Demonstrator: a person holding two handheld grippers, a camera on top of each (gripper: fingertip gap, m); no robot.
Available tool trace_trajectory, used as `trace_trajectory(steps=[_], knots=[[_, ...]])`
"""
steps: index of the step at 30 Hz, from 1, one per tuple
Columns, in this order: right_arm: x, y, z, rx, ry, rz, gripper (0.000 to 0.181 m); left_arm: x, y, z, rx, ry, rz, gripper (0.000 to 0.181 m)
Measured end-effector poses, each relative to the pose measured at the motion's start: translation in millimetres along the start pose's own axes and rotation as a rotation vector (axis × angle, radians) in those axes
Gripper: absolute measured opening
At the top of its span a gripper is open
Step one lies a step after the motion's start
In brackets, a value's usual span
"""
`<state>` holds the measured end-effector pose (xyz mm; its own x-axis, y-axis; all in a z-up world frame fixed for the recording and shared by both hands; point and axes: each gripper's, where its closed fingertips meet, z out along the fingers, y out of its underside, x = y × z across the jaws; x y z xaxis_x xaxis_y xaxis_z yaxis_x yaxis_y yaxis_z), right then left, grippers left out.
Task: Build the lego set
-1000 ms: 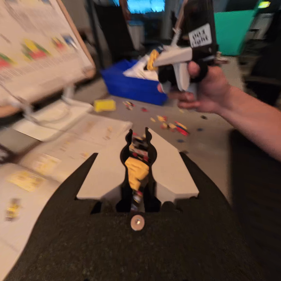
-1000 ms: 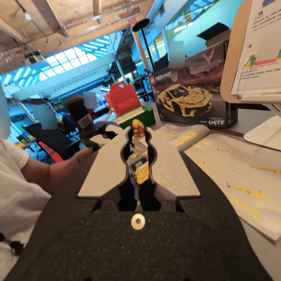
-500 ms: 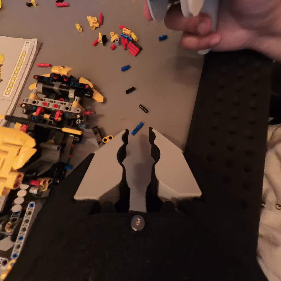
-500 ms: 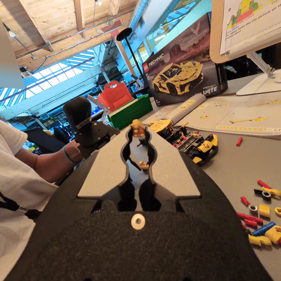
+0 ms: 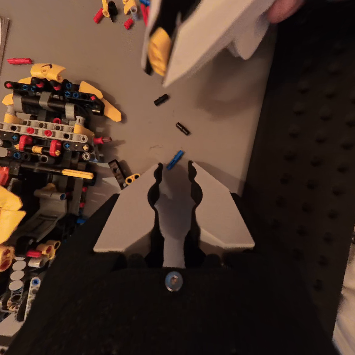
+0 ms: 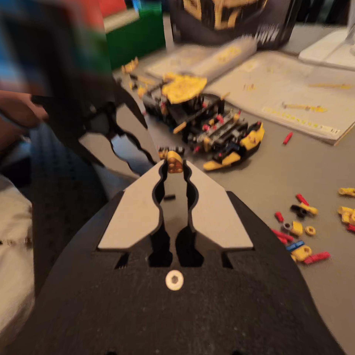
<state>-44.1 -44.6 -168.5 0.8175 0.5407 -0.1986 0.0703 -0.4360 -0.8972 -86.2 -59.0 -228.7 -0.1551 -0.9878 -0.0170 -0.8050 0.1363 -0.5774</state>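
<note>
Pinching a yellow piece (image 6: 174,162) at its jaw tips, the right gripper (image 6: 174,163) nears the half-built car (image 6: 207,123); the left gripper (image 5: 173,164), jaws parted and empty, hangs over a blue pin (image 5: 174,159) on the desk (image 5: 201,119), loose pins (image 6: 295,236) scattered beside.

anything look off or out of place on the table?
Nothing damaged. The half-built yellow and black lego car lies on the grey table with loose red, yellow, blue and black pins scattered around it, unsorted. The right hand-held gripper pinches a small yellow piece.
</note>
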Motion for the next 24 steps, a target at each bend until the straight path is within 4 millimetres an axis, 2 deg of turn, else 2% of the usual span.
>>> trace_trajectory(steps=[4,8,12,15,17,24], knots=[[-9,49,-21,-0.444,0.014,-0.091,0.015,-6,5,-14,0.050,-0.005,-0.053,0.027],[-9,75,-36,-0.709,0.052,-0.127,0.015,-17,14,-31,0.110,-0.030,-0.110,0.027],[-10,79,-35,-0.800,0.093,-0.165,0.015,-20,18,-53,0.177,-0.070,-0.139,0.027],[-12,93,-41,-0.935,0.107,-0.180,0.016,-16,22,-71,0.231,-0.076,-0.163,0.027],[-13,94,-41,-0.961,0.113,-0.187,0.016,-14,29,-81,0.252,-0.089,-0.179,0.027],[-13,95,-41,-1.047,0.091,-0.149,0.016,-14,56,-96,0.259,-0.138,-0.220,0.026]])
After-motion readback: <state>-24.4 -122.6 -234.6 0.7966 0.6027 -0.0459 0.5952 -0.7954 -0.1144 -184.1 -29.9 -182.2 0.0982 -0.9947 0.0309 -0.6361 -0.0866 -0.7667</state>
